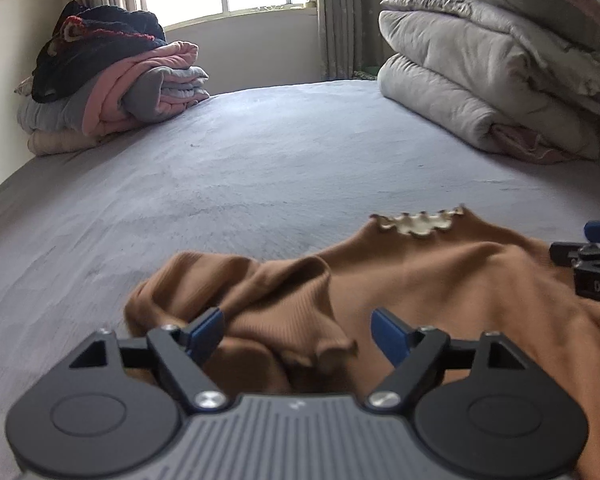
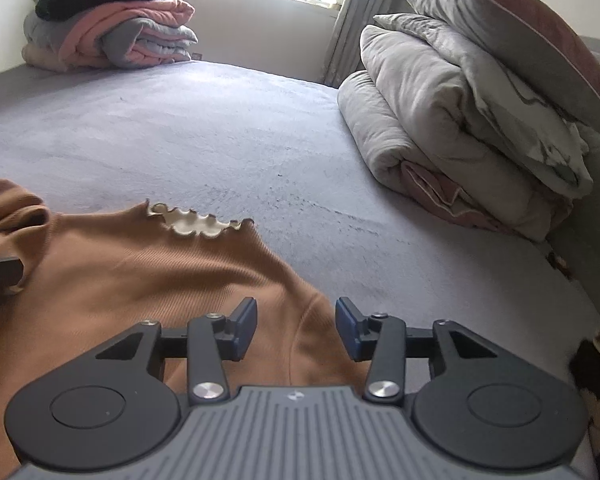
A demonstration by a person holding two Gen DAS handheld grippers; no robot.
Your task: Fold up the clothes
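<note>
Left view: your left gripper (image 1: 298, 330) is low over the brown top (image 1: 420, 280), jaws wide apart, nothing in them. A bunched sleeve (image 1: 236, 284) sits right btwn the blue pads, from 11 to 12 o'clock. The frilly collar (image 1: 418, 222) is up at 1 o'clock, pointing away from you. The top lies on the bed (image 1: 260, 160), body partly spread out, sleeve side all crumpled. So it's not a neat fold now. My guess: you're at the sleeve step, either pulling it out flat or about to lay it over the body. I can't tell which. Either way, the grip needs the pads to come down on the sleeve edge only, not the sheet under it.

Right view: your right gripper (image 2: 296, 328) hangs over the other shoulder of the top, jaws open too but less wide, holding nothing. The shoulder seam runs btwn the pads. Collar at 11 o'clock. The left tool peeks in at 9 o'clock, v. close, so mind the two don't bump.

Other stuff: a clothes pile (image 2: 112, 28) far off at 10 o'clock, big quilts (image 2: 460, 128) w/ a pillow on top at 2 o'clock. Both are well apart from the top. Bed middle is bare, lots of room. Nothing blocks you but the messy sleeve.
</note>
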